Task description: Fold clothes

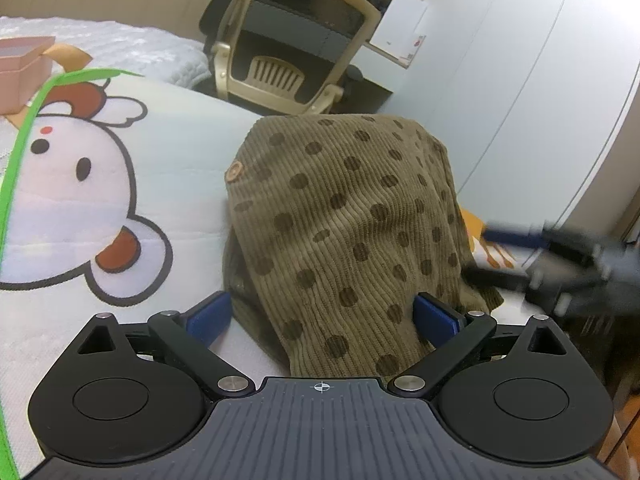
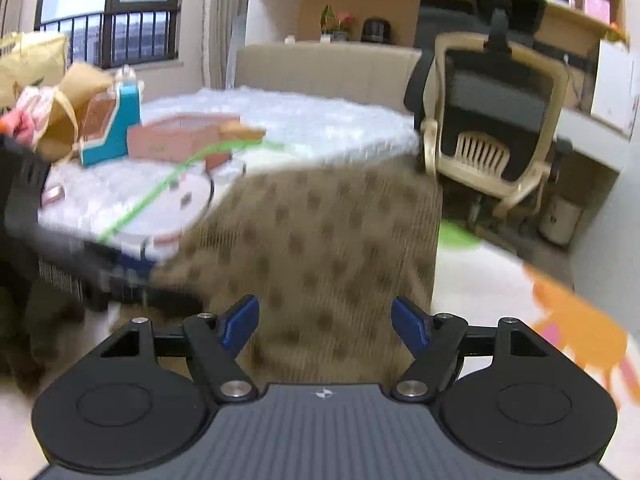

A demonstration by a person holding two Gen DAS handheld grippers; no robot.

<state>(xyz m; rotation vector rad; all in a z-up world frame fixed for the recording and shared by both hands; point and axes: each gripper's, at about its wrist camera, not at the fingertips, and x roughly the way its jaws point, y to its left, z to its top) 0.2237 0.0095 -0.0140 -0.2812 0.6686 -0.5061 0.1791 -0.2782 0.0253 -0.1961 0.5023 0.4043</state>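
The olive-brown corduroy garment with dark dots (image 1: 344,216) is spread on the cartoon-printed bed cover (image 1: 80,184) for folding, flanked by 2 wide-open, empty jaws of the left gripper (image 1: 322,316) and right gripper (image 2: 326,322).

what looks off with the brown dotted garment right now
The brown dotted garment is humped and rumpled rather than flat, its near edge lying between the open left gripper fingers. The right wrist view is motion-blurred.

The garment (image 1: 344,232) is olive-brown corduroy with darker brown dots and one tan button (image 1: 233,171). Left of it, the mat (image 1: 168,152) is pale with a green border and a white, black-outlined cartoon with rust-red patches.
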